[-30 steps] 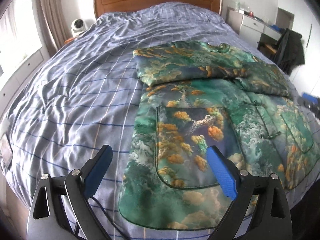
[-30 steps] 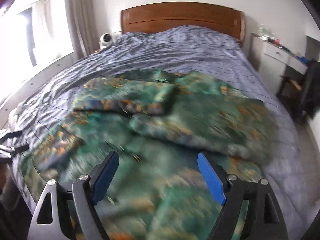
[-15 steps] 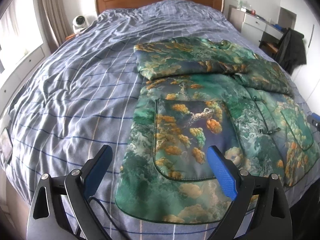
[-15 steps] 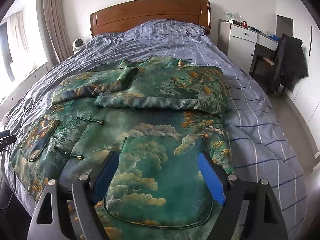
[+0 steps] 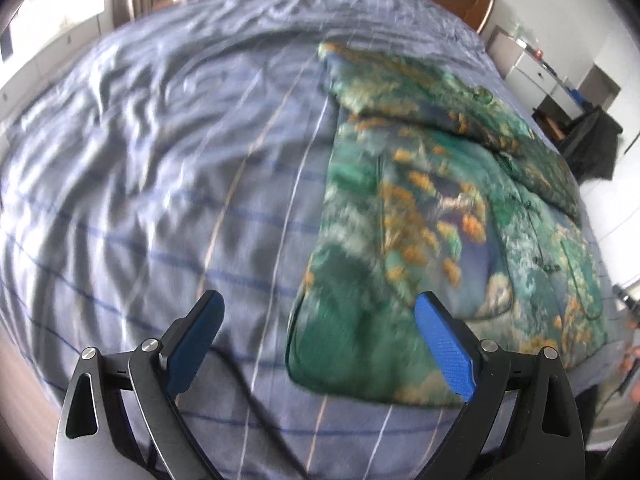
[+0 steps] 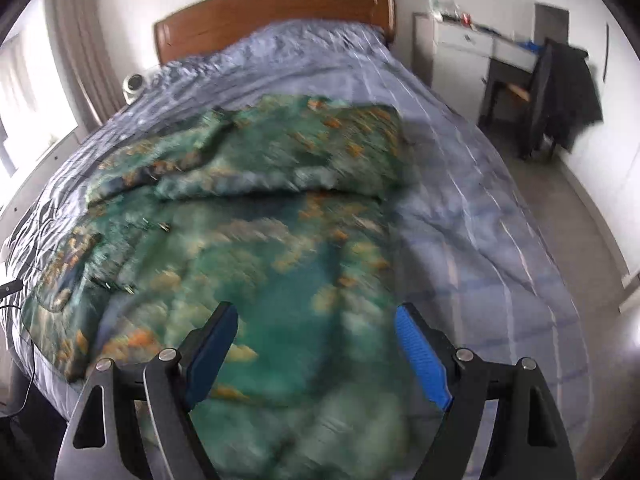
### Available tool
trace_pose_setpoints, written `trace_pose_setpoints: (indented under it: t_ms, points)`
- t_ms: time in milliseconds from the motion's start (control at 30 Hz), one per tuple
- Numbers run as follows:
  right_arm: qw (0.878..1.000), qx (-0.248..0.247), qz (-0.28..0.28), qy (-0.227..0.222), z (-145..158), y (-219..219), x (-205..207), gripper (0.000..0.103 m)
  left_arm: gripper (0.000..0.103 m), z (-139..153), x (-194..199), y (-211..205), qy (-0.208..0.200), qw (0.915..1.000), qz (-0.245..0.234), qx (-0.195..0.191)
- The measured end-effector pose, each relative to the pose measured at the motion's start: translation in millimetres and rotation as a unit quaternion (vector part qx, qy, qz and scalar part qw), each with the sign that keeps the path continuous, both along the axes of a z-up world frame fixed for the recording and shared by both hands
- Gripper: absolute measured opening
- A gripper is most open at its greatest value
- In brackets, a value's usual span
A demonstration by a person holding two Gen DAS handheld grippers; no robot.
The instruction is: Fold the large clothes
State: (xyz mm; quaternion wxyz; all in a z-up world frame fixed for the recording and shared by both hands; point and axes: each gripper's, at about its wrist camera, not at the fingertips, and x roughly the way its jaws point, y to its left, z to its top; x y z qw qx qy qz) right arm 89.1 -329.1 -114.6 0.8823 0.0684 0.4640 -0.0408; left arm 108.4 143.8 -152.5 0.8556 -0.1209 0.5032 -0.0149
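Left wrist view: the left gripper (image 5: 318, 338) hangs with jaws wide and empty over the blue-grey checked bedspread (image 5: 160, 168); the green padded jacket with orange cloud print (image 5: 420, 220) lies flat just right of it, sleeves folded across. Right wrist view: the right gripper (image 6: 316, 350), jaws wide and holding nothing, hovers above the jacket's hem; the picture is blurred.

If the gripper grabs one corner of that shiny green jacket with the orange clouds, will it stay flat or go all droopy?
Probably droopy. The shiny green padded jacket with orange clouds lies soft on the blue checked bedcover, its sleeves already folded over, so it bends easily. It looks puffy, so likely bulky rather than heavy. The sheen suggests slippery cloth, so a corner might slide out of a loose pinch.
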Motion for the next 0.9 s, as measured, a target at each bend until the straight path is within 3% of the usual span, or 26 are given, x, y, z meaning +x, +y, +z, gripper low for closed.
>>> trace_pose_setpoints:
  t_ms: [133, 233, 333, 500, 600, 667, 700, 767, 867, 900]
  points:
    - [0.997, 0.034, -0.003, 0.063, -22, -24, -13, 0.083, 0.097, -16, -3, 1, 0.014, 0.9992, -0.013, -0.036]
    - [0.993, 0.066, 0.006, 0.101, -41, -26, -18, 0.083, 0.097, -22, -1, -5, 0.026, 0.9988, -0.017, -0.039]
    - [0.989, 0.106, 0.015, 0.101, -51, -22, -20, 0.083, 0.097, -22, 2, -19, 0.023, 0.9986, -0.046, -0.015]
    - [0.985, 0.131, 0.018, 0.107, -60, -22, -19, 0.084, 0.096, -26, 6, -31, 0.032, 0.9969, -0.071, 0.012]
    - [0.985, 0.114, 0.03, 0.13, -64, -21, -18, 0.084, 0.073, -26, 6, -35, 0.036, 0.9952, -0.088, 0.022]
    - [0.983, 0.113, 0.033, 0.143, -66, -21, -17, 0.082, 0.048, -26, 6, -39, 0.046, 0.9939, -0.094, 0.034]
    - [0.982, 0.117, 0.034, 0.144, -64, -20, -16, 0.08, 0.03, -26, 6, -38, 0.052, 0.9936, -0.096, 0.031]
    - [0.983, 0.118, 0.033, 0.139, -59, -19, -15, 0.05, 0.018, -22, 6, -36, 0.055, 0.9941, -0.092, 0.022]
    - [0.984, 0.12, 0.033, 0.127, -47, -17, -15, 0.024, 0.011, -10, 4, -33, 0.047, 0.9958, -0.078, 0.01]
    - [0.985, 0.119, 0.035, 0.121, -42, -16, -16, 0.021, 0.01, -2, 2, -31, 0.039, 0.9964, -0.075, 0.004]
